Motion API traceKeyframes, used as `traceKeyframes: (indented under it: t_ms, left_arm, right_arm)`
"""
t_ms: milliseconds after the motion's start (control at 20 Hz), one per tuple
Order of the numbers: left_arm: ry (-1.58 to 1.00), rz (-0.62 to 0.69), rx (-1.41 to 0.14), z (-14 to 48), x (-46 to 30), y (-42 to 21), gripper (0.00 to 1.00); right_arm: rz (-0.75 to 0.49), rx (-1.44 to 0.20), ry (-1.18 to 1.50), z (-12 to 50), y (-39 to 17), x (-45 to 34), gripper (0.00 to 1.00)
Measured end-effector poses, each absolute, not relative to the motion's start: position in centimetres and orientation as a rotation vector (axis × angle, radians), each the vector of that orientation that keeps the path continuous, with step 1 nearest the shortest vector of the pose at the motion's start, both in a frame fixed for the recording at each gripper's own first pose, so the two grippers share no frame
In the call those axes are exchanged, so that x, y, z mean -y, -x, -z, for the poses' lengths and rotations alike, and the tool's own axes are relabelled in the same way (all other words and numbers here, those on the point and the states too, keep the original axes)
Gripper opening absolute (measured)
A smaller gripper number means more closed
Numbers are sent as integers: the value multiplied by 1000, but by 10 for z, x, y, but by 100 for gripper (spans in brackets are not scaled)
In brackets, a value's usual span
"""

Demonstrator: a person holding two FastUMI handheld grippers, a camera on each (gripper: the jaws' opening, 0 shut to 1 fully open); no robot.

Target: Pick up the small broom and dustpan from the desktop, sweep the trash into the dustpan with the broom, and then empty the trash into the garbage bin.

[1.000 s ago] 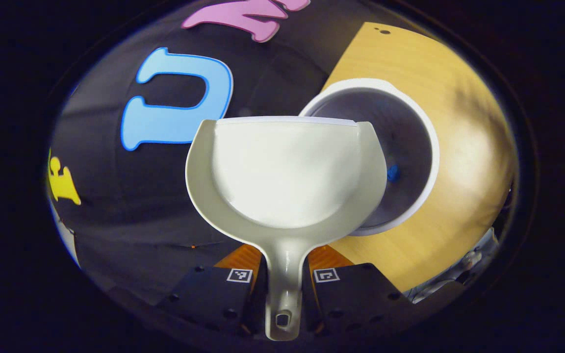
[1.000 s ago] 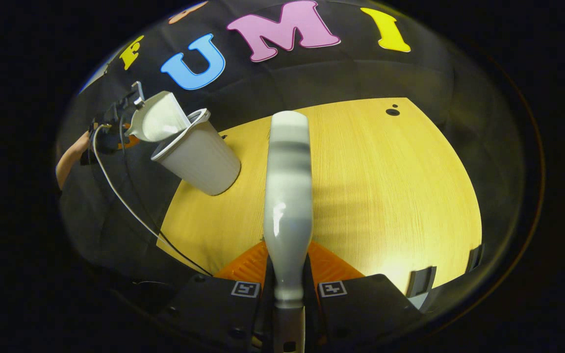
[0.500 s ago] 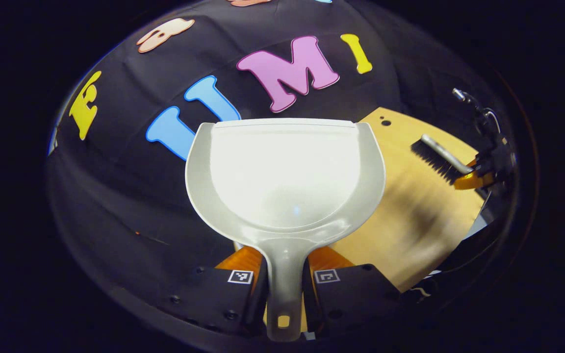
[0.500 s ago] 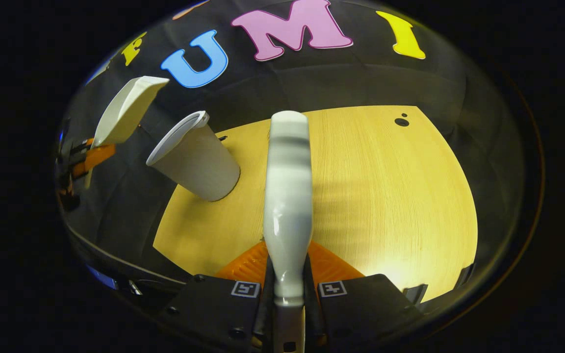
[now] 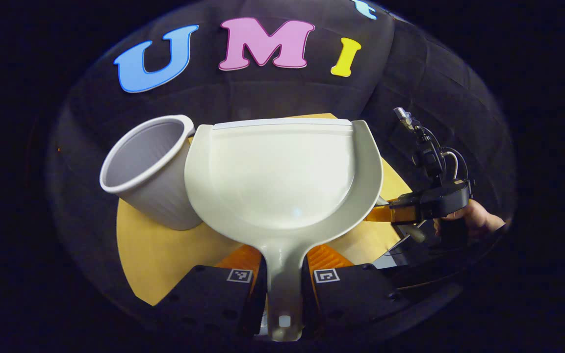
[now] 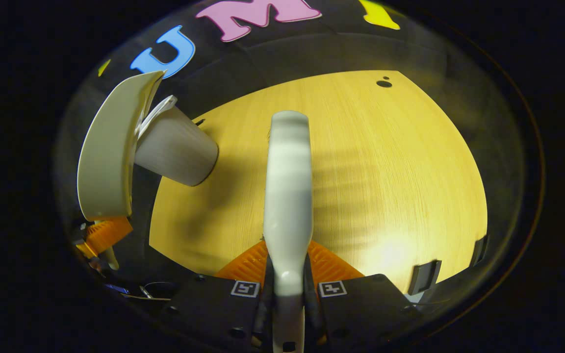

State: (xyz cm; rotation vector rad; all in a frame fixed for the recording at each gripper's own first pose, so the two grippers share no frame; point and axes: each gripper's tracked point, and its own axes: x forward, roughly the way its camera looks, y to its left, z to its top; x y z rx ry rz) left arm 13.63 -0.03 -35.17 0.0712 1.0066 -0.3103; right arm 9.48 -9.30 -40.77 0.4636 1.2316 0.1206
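Emptying looks done; pan beside the bin.
My left claw grips the pan by its handle just right of the bin; my right claw clamps the broom. Next, I judge, both go down onto the desk.

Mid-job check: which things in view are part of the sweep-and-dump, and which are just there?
Job:
dustpan, in left gripper
broom, in right gripper
garbage bin

Not job:
desktop
cable

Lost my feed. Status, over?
Left gripper shut on dustpan, pan bare. Right gripper shut on broom. Bin beside dustpan on desktop. Nothing in the way.
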Motion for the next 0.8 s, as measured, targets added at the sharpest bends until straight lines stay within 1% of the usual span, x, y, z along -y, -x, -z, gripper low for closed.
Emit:
traceKeyframes:
  t_ms: [100,250,300,450,550,650,750,800]
  left_arm:
    - [-23,248,-1063,391,3,-141,29]
    - [34,100,-1185,462,-9,-148,30]
    - [47,79,-1222,479,-11,-145,29]
    - [28,54,-1302,506,-7,-135,29]
    - [7,45,-1319,506,-7,-135,29]
    - [18,7,-1362,504,-8,-135,30]
    - [12,-28,-1358,498,-10,-140,31]
    - [21,-41,-1357,496,-9,-142,31]
  right_arm:
    - [-122,-1276,-444,432,-91,91,30]
    - [-192,-1402,-282,486,-76,89,30]
    - [-197,-1439,-249,501,-73,90,30]
    - [-174,-1480,-296,517,-78,79,30]
    - [-165,-1496,-355,515,-86,67,30]
    - [-161,-1513,-332,521,-93,67,30]
    - [-171,-1515,-309,520,-97,60,30]
    - [-175,-1523,-292,520,-97,54,39]
